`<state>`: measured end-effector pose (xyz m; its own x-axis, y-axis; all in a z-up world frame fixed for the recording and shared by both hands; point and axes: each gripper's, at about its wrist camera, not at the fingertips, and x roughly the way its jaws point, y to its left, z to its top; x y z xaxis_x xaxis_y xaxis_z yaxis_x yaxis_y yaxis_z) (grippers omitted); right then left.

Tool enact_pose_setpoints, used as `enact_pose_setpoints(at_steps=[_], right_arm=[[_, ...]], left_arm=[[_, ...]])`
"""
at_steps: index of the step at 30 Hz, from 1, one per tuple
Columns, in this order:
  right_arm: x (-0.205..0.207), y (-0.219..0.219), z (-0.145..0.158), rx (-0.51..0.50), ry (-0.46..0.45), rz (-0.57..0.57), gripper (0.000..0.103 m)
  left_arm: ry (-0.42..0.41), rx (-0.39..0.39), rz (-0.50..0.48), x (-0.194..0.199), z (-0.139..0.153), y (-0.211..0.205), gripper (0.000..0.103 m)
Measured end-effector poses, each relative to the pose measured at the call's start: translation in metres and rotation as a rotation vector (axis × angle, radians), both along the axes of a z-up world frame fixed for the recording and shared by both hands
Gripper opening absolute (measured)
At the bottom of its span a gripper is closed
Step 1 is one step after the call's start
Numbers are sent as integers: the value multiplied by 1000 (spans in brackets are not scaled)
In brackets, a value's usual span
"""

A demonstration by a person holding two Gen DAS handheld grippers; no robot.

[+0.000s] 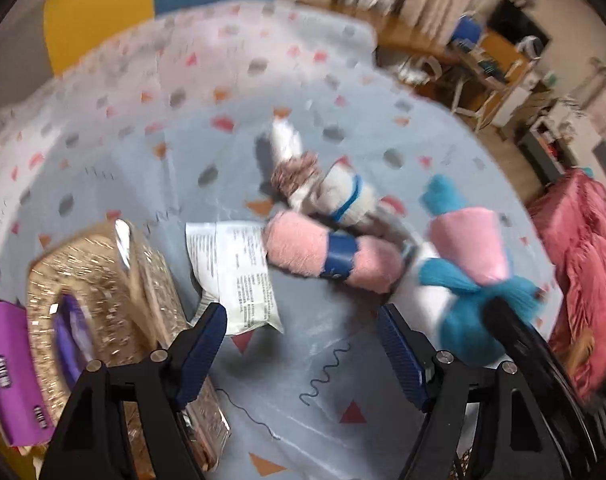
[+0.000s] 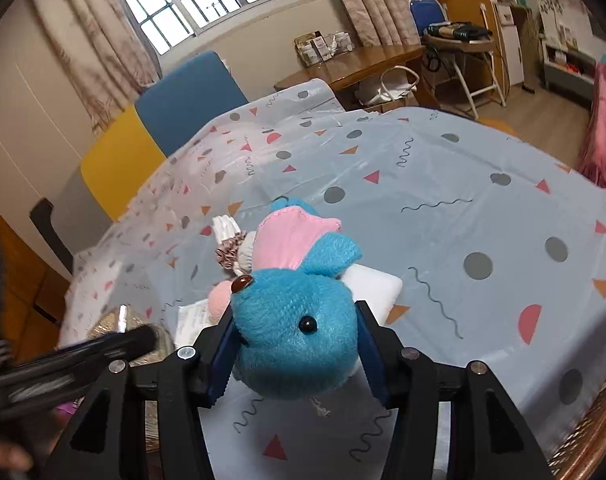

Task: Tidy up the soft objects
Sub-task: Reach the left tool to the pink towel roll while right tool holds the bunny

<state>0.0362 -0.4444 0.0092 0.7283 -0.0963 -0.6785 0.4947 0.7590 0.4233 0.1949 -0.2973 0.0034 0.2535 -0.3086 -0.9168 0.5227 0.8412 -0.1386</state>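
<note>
A blue and pink plush toy [image 2: 295, 332] sits between my right gripper's [image 2: 297, 344] fingers, which are shut on its head above the patterned tablecloth. It also shows in the left wrist view [image 1: 469, 264], with the right gripper's dark finger against it. My left gripper [image 1: 303, 344] is open and empty over the cloth. Ahead of it lie a pink fuzzy roll with a blue band [image 1: 331, 254], a grey-white roll with a blue band [image 1: 343, 196] and a brown scrunchie [image 1: 297, 174].
A gold glittery box [image 1: 103, 308] and a purple package [image 1: 11, 368] lie at the left. A printed white packet [image 1: 239, 272] lies near the pink roll. A white block [image 2: 373, 286] sits behind the toy. A pink blanket [image 1: 583, 280] is at the right. Chairs stand beyond the table.
</note>
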Motion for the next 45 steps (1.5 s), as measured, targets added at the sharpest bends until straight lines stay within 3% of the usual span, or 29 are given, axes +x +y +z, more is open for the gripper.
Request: enact_pose_setpoints(at_steps=[6, 14, 24, 28, 32, 35, 40, 45], right_arm=[[-3, -3, -2, 50, -38, 12, 55], [-5, -8, -4, 101, -65, 10, 55], [-6, -10, -6, 108, -64, 4, 55], [-6, -12, -6, 112, -62, 1, 55], [-7, -13, -6, 116, -66, -10, 55], [-11, -17, -6, 118, -78, -38, 56], [-17, -22, -6, 154, -117, -49, 56], [-14, -22, -9, 158, -84, -68, 56]], left_arm=[[50, 102, 65, 26, -29, -8, 78], [-27, 222, 14, 28, -42, -31, 83], [-40, 337, -22, 15, -75, -53, 85], [-23, 268, 15, 13, -75, -53, 92], [-8, 181, -47, 1, -76, -63, 91], [93, 122, -75, -6, -86, -61, 76], [-34, 111, -140, -22, -66, -52, 75], [44, 8, -108, -7, -50, -37, 73]])
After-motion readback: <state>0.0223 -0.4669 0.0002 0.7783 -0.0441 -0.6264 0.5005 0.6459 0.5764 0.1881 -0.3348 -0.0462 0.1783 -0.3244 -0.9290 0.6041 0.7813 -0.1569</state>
